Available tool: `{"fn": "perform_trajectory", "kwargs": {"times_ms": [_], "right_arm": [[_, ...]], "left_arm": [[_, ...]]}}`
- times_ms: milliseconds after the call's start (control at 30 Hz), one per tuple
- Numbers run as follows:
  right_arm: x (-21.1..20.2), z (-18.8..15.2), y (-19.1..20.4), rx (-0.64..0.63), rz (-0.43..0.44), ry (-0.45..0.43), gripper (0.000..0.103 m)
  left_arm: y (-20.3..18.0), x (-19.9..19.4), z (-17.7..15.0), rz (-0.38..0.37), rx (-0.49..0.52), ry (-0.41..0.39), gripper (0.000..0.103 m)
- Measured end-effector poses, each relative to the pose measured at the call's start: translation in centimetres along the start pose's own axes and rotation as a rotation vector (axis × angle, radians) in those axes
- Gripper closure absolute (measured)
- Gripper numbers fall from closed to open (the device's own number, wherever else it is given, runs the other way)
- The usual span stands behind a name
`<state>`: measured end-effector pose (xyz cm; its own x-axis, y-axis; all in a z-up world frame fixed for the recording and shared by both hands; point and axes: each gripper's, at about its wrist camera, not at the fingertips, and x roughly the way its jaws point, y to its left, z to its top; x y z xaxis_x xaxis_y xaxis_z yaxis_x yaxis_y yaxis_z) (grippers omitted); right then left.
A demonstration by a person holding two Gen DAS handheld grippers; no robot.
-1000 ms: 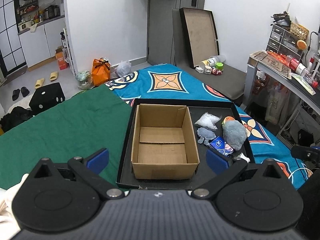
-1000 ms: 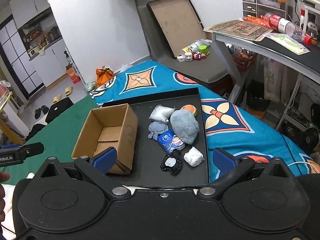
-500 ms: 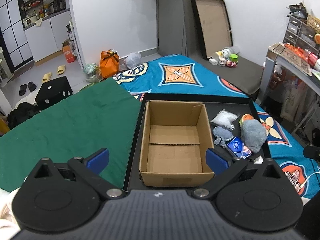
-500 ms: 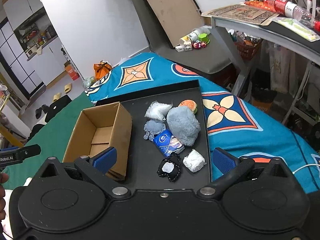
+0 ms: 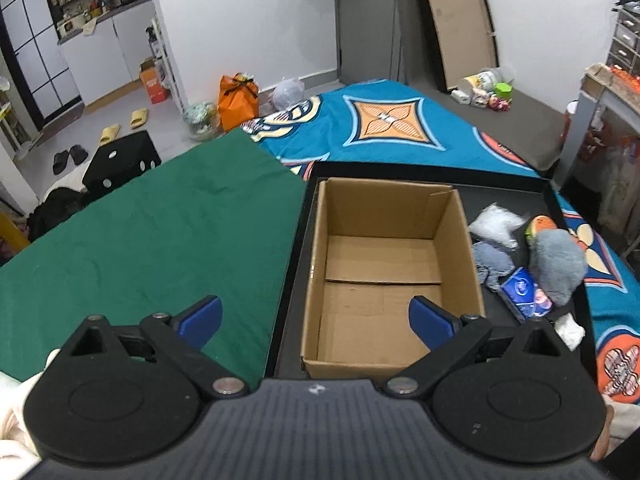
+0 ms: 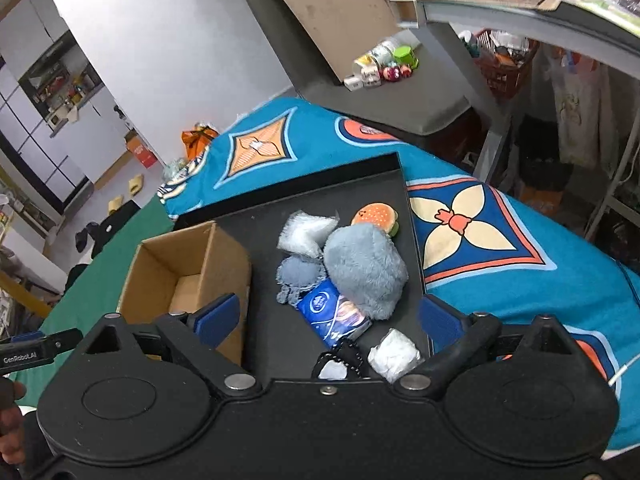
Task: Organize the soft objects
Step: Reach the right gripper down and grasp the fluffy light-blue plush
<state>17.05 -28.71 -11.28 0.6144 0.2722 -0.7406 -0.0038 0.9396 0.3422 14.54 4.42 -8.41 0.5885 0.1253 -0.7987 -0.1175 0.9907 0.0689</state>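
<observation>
An empty open cardboard box [image 5: 384, 264] stands in a black tray [image 5: 296, 240] on the bed. Right of the box lie soft things: a grey fluffy plush [image 6: 364, 268], a burger plush [image 6: 376, 216], a clear white pouch [image 6: 306, 232], a blue-grey fabric piece [image 6: 298, 274], a blue tissue pack [image 6: 336, 316], a white wad [image 6: 394, 354] and a black-rimmed item [image 6: 340, 362]. My left gripper [image 5: 316, 320] is open and empty above the box's near left edge. My right gripper [image 6: 332, 318] is open and empty just above the tissue pack.
A green cloth [image 5: 152, 232] covers the bed left of the tray, a blue patterned sheet [image 6: 500, 248] the right. A desk [image 6: 520, 12] stands at the right, a large leaning tray [image 5: 456, 24] by the far wall, bags and slippers on the floor.
Both grippers have moved forward and down. The left one has drifted left, so the box sits further right in its view. The right one has closed in on the pile of soft things.
</observation>
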Motion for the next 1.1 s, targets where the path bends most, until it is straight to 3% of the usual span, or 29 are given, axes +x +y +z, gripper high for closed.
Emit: {"fn": "perform_trajectory", "kwargs": {"times_ms": [200,333,467,667,800,1033,1100], "right_arm": [[2.8,1.0,-0.5,0.013,-0.015,0.028,0.013],[5.0,1.1,-0.5,0.008,-0.032,0.052,0.014],[7.1,1.2,-0.8,0.02,-0.043,0.063,0.02],[10.0,1.4,-1.1,0.011,-0.088,0.096,0.02],[11.6,1.3,-0.9,-0.019,-0.12,0.098,0.02],[13.9,0.6,-0.3,-0.088,-0.158,0.104,0.02],[14.1,0.5,-0.2,-0.114,-0.171,0.092,0.022]], "left_arm": [[0.1,2.7,0.3,0.008,0.0,0.084,0.003],[0.0,4.1,0.2,0.033,0.034,0.099,0.004],[0.1,6.4,0.2,0.07,0.062,0.143,0.014],[0.1,9.0,0.1,0.088,0.09,0.199,0.027],[-0.2,10.4,-0.1,0.113,0.118,0.201,0.028],[-1.0,12.1,-0.6,0.139,0.154,0.224,0.049],[-1.4,12.0,-0.6,0.148,0.169,0.205,0.05]]}}
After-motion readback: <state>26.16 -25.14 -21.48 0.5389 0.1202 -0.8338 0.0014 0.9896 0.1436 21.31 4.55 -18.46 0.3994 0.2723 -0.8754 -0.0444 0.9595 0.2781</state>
